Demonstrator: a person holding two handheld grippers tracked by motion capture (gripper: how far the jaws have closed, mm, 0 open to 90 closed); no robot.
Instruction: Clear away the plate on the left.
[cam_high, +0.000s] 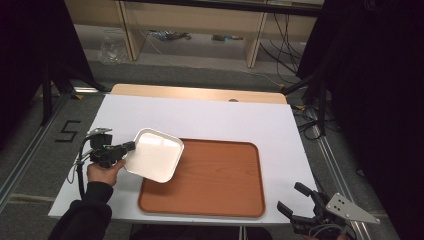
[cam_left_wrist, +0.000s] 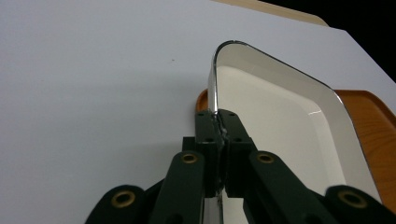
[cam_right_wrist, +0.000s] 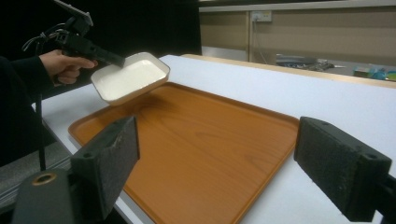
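One white-topped bench (cam_high: 210, 120) carries everything, and the landmark on it is the wooden tray (cam_high: 215, 180), a broad brown rectangle with rounded corners lying flat on the bench's near half. Next in size comes the white dish (cam_high: 154, 154), a shallow square piece with rounded corners and a raised rim; it is lifted clear of the bench and tilted, hanging over the tray's left edge and far-left corner, partly above the wood and partly above the white surface beside it. From the right gripper view the dish (cam_right_wrist: 130, 77) floats above the tray's far corner with its shadow on the wood beneath. The left gripper (cam_high: 131, 146) sits just left of the tray, held in a hand (cam_high: 104, 172) in a dark sleeve — its fingers are pressed fully together on the dish's left rim, the thin edge pinched between the pads in the left gripper view (cam_left_wrist: 219, 122). The right gripper (cam_high: 300, 200) rests off the tray's near-right corner, over the bench's edge — its fingers (cam_right_wrist: 343, 165) stand wide apart with nothing between them.
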